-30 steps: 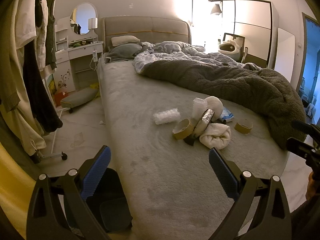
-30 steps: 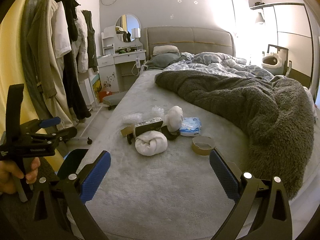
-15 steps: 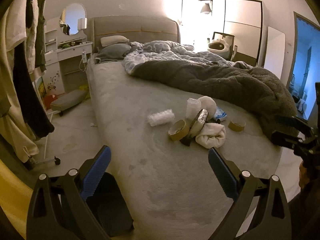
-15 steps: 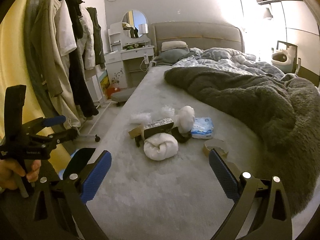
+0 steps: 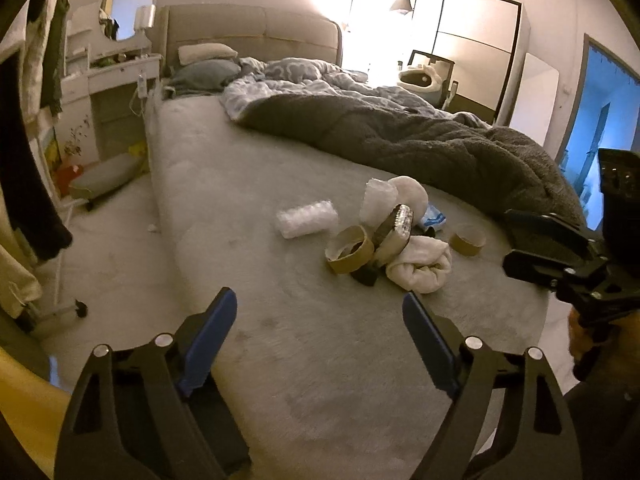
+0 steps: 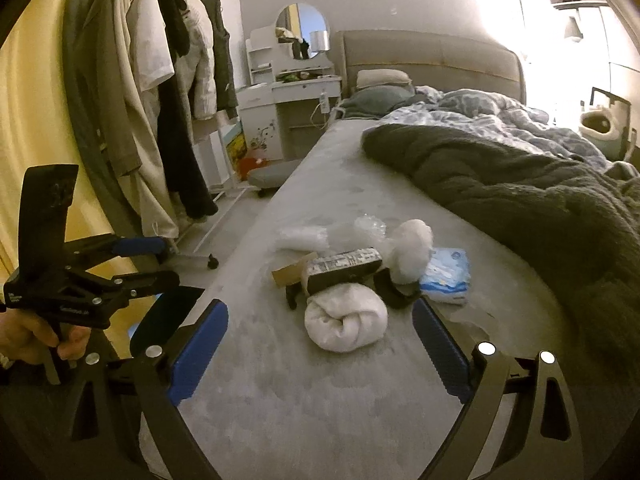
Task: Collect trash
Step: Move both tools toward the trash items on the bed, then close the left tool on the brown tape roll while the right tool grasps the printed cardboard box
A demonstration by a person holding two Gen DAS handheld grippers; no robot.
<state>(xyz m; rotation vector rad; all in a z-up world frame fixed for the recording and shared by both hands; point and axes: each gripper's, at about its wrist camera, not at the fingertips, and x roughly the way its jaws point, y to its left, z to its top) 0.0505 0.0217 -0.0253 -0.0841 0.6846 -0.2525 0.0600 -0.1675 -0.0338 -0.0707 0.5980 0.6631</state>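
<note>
A pile of trash lies on the grey bed (image 5: 320,380): a bubble-wrap piece (image 5: 306,218), a cardboard tape roll (image 5: 350,249), a second roll (image 5: 467,239), a foil-faced box (image 5: 394,228), a rolled white cloth (image 5: 420,266) and a blue tissue pack (image 5: 434,218). My left gripper (image 5: 320,340) hovers over the bed short of the pile, its jaws closing with nothing between them. My right gripper (image 6: 320,350) is just in front of the white cloth (image 6: 346,322) and the box (image 6: 342,270), its jaws also closing on nothing. Each gripper shows in the other's view, left (image 6: 160,262) and right (image 5: 508,238).
A dark fuzzy blanket (image 6: 520,200) covers the bed's right half. A clothes rack on wheels (image 6: 168,120) and a white dressing table (image 6: 296,108) stand on the left. A dark container (image 6: 176,300) sits on the floor by the bed's near corner.
Both grippers have moved forward toward the trash pile, which looks larger and nearer. Both pairs of jaws have narrowed a little. The second tape roll has slipped behind my right finger.
</note>
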